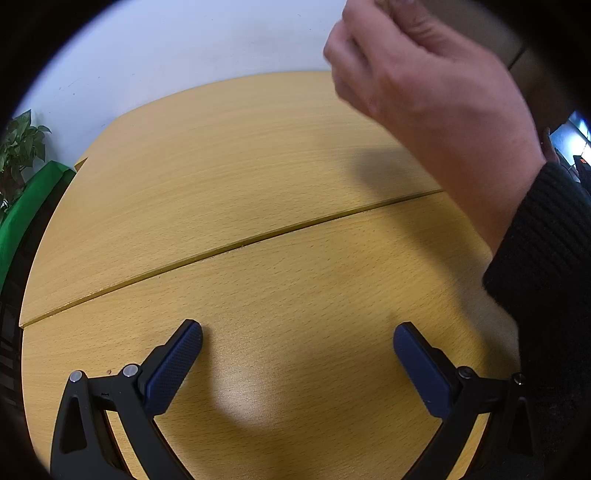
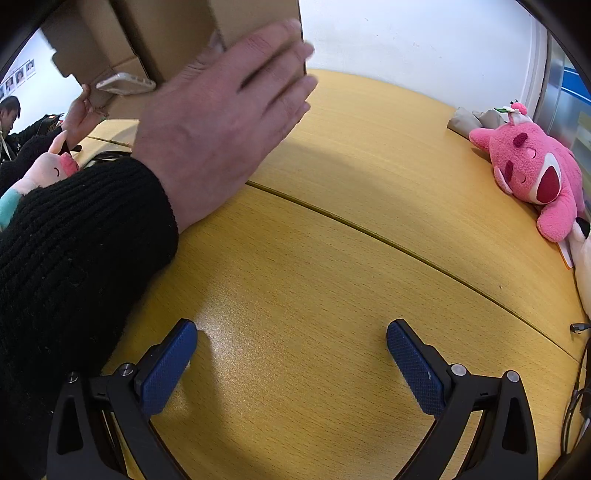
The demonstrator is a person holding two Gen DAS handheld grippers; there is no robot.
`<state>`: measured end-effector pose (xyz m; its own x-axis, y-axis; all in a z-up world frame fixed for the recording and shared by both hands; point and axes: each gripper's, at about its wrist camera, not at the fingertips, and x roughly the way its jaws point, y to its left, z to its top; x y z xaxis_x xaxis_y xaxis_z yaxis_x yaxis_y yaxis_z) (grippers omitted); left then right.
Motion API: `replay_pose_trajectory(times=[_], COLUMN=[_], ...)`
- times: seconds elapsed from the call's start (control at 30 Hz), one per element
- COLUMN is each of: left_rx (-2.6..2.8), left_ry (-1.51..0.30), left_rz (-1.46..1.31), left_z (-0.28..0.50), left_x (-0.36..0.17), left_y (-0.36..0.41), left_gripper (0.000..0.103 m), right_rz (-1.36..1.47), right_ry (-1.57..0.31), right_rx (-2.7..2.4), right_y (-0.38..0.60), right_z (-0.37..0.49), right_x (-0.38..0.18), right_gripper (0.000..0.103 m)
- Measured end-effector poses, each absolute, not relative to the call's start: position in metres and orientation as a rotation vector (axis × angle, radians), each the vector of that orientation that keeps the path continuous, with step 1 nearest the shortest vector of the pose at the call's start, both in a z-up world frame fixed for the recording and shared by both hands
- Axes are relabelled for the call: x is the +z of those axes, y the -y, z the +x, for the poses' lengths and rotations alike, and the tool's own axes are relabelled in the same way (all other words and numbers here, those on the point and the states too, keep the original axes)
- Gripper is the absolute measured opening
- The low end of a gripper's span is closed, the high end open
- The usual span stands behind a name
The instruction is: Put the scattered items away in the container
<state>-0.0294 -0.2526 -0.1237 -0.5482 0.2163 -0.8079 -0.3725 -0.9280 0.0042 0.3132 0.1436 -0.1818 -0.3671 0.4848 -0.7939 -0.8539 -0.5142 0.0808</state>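
Observation:
A brown cardboard box (image 2: 177, 33) is held up above the wooden table at the upper left of the right wrist view, with a bare hand (image 2: 221, 118) in a black sleeve flat against its side. A pink plush toy (image 2: 532, 173) lies at the table's right edge. A second plush (image 2: 48, 170), pale with a pink snout, lies at the left behind the sleeve. My right gripper (image 2: 291, 347) is open and empty over bare table. My left gripper (image 1: 297, 347) is open and empty over the table; a hand (image 1: 417, 81) reaches across above it.
A seam (image 1: 236, 247) runs across the wooden table. A grey cloth (image 2: 469, 118) lies behind the pink plush and a white plush (image 2: 583, 258) sits beside it. Cables (image 2: 576, 369) hang at the right edge. A green object (image 1: 29, 210) and a plant (image 1: 22, 144) stand left. A person (image 2: 11, 118) sits far left.

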Motion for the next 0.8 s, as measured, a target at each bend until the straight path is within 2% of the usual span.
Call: replay_pose_trajectory(times=[0.8], left_rx=[2.483], left_ry=[-0.254], left_rz=[-1.261], left_z=[-0.0306], left_x=[-0.1249], left_y=[0.2511], left_gripper=[0.103], right_rz=[-0.906], right_ry=[-0.639], right_rx=[1.942], right_y=[-0.1439], right_z=[0.3129], right_x=[-0.1817], right_gripper=[0.103])
